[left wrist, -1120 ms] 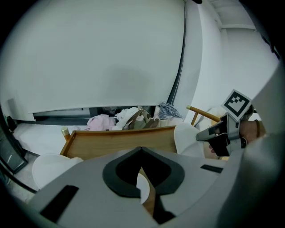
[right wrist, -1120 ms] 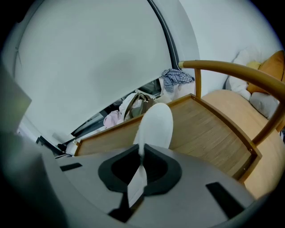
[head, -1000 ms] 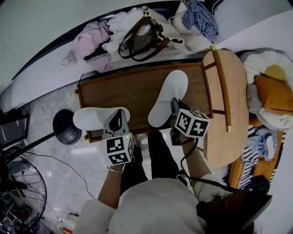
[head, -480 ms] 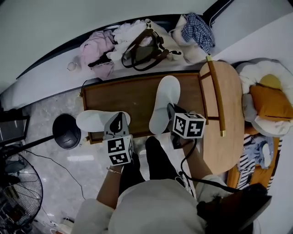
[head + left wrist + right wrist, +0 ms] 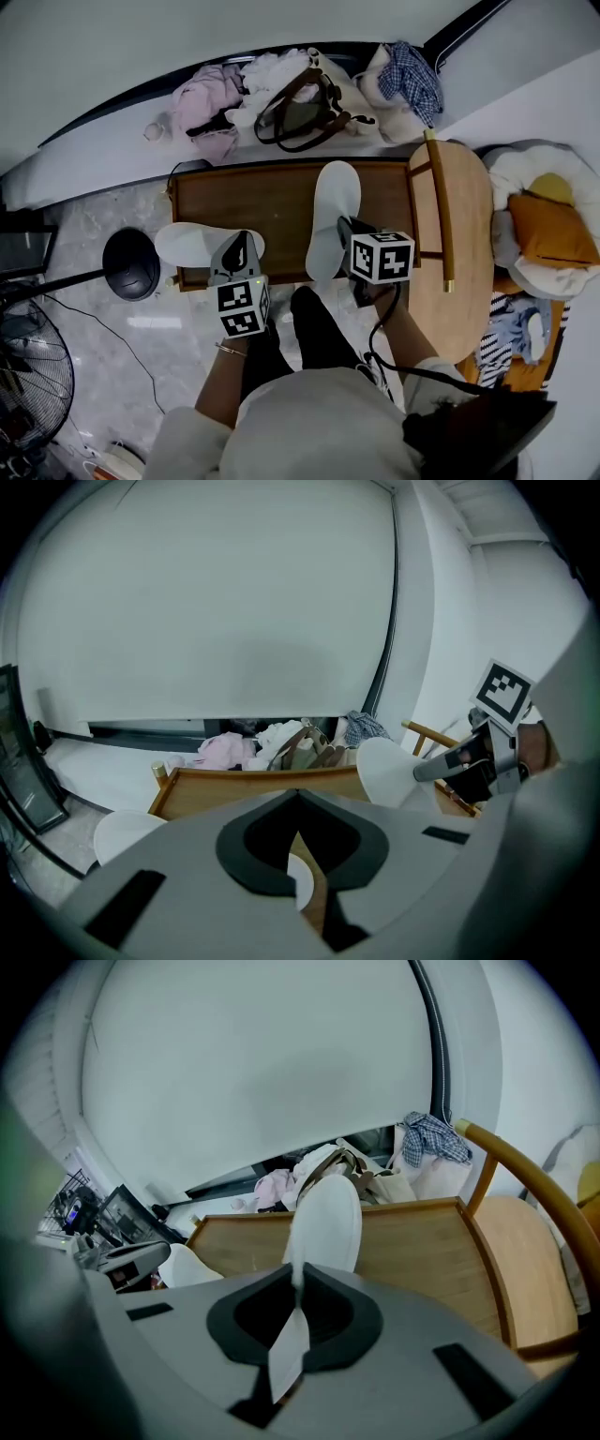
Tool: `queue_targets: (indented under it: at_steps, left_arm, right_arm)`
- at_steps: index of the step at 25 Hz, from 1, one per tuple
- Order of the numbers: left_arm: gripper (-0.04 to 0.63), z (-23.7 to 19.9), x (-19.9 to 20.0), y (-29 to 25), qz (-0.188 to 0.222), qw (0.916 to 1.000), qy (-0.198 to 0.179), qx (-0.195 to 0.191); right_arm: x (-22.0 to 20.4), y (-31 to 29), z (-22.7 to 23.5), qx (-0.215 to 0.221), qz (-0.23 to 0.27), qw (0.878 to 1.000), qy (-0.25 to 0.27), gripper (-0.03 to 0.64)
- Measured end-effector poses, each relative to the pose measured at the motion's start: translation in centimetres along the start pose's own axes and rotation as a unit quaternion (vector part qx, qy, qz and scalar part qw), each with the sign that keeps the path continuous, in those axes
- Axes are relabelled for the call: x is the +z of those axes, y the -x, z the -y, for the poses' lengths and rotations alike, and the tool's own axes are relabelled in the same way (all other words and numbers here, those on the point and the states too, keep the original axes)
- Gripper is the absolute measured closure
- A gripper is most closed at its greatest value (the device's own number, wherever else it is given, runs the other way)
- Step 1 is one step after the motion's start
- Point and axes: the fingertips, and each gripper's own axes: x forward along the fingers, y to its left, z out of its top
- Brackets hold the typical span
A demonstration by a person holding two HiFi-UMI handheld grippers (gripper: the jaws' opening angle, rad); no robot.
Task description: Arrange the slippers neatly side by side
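Two white slippers are in hand over a low wooden tray. My right gripper is shut on the near end of the right slipper, which points straight away across the tray; a thin white edge shows between the closed jaws in the right gripper view. My left gripper is shut on the left slipper, which sticks out leftward over the tray's front left corner. In the left gripper view the left slipper shows at the lower left, and the right slipper at the right.
A brown bag, pink clothes and a checked cloth lie behind the tray. A round wooden chair stands right of it, beside a cushion. A black lamp base and a fan are on the floor at left.
The right gripper has rolled, so the right slipper has swung from leaning rightward to pointing straight away. The left gripper and its slipper have hardly moved.
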Motion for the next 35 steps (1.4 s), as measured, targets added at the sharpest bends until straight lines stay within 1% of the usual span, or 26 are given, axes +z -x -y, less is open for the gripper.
queue_targets:
  at_steps: [10, 19, 25, 35]
  left_arm:
    - [0.588, 0.1, 0.2, -0.4, 0.011, 0.9988, 0.031, 0.036]
    - [0.588, -0.1, -0.3, -0.8, 0.007, 0.9972, 0.051, 0.055]
    - [0.588, -0.2, -0.7, -1.1, 0.006, 0.9961, 0.063, 0.060]
    - [0.588, -0.3, -2.0, -2.4, -0.005, 0.9947, 0.079, 0.066]
  right_arm:
    - [0.4, -1.3, 0.0, 0.027, -0.037, 0.998, 0.046, 0.577]
    - [0.4, -2.5, 0.2, 0.038, -0.065, 0.994, 0.082, 0.577]
    - [0.3, -3.5, 0.5, 0.038, -0.077, 0.991, 0.099, 0.577]
    - [-0.2, -5.0, 1.5, 0.033, -0.093, 0.990, 0.099, 0.577]
